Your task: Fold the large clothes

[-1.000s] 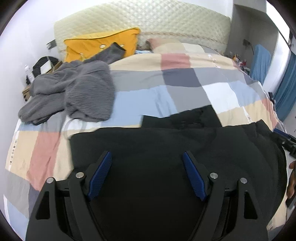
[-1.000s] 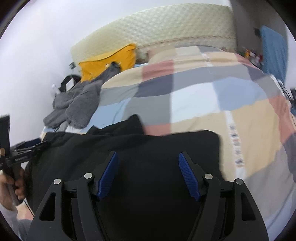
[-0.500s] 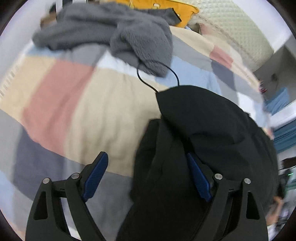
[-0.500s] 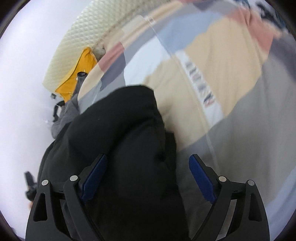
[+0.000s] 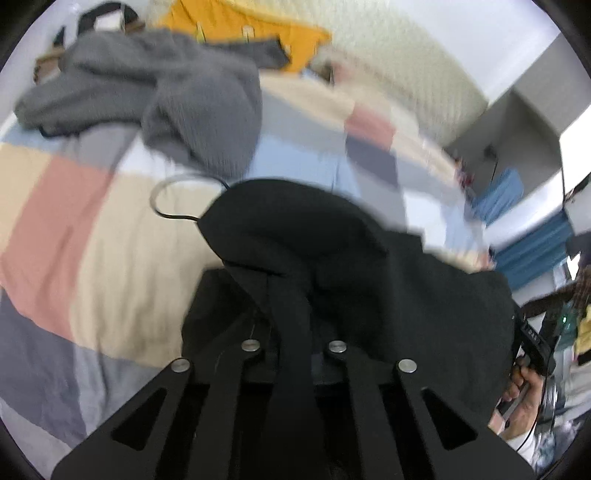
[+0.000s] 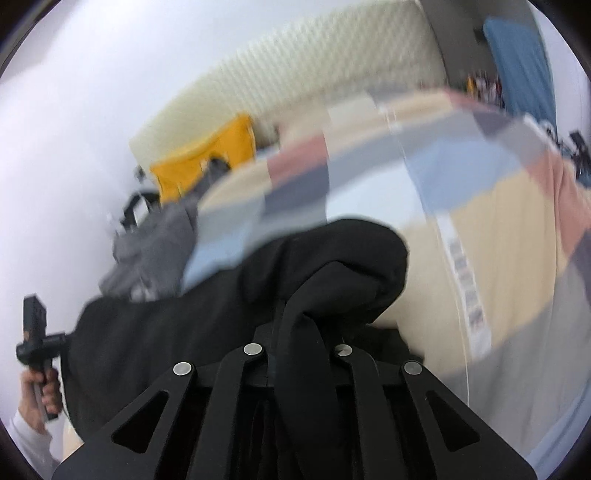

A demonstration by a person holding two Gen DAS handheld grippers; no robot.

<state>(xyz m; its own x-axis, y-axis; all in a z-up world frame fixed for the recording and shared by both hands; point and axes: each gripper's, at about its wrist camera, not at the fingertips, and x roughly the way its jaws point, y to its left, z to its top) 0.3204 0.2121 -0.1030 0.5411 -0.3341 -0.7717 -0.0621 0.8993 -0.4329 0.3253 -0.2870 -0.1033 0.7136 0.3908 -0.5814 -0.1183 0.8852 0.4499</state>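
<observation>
On the bed, at the near edge, my left gripper (image 5: 291,325) had its jaws drawn together on a bunched fold of the black garment (image 5: 332,251); the blue pads were buried in the cloth and out of my sight. My right gripper (image 6: 299,332) was closed the same way, pinching another gathered ridge of that garment (image 6: 332,254), which rose from between the arms and humped over in front of it.

From the left wrist view, the black cloth spread out from the pinch toward the right and sagged over the bed's near side, where I could see my right hand (image 5: 524,398) on its handle. A thin dark cord (image 5: 166,206) looped out from the garment's far edge onto the patchwork cover (image 5: 92,258). Beyond it lay a heap of grey fleece clothing (image 5: 199,99), and behind that an orange pillow (image 5: 236,29) against the quilted cream headboard (image 5: 399,62).

From the right wrist view, the garment ran left toward my left hand (image 6: 40,391), which held the other handle. The checked cover (image 6: 498,229) lay bare to the right, with the grey heap (image 6: 155,243) and the orange pillow (image 6: 207,162) further back. Both views were smeared with blur.
</observation>
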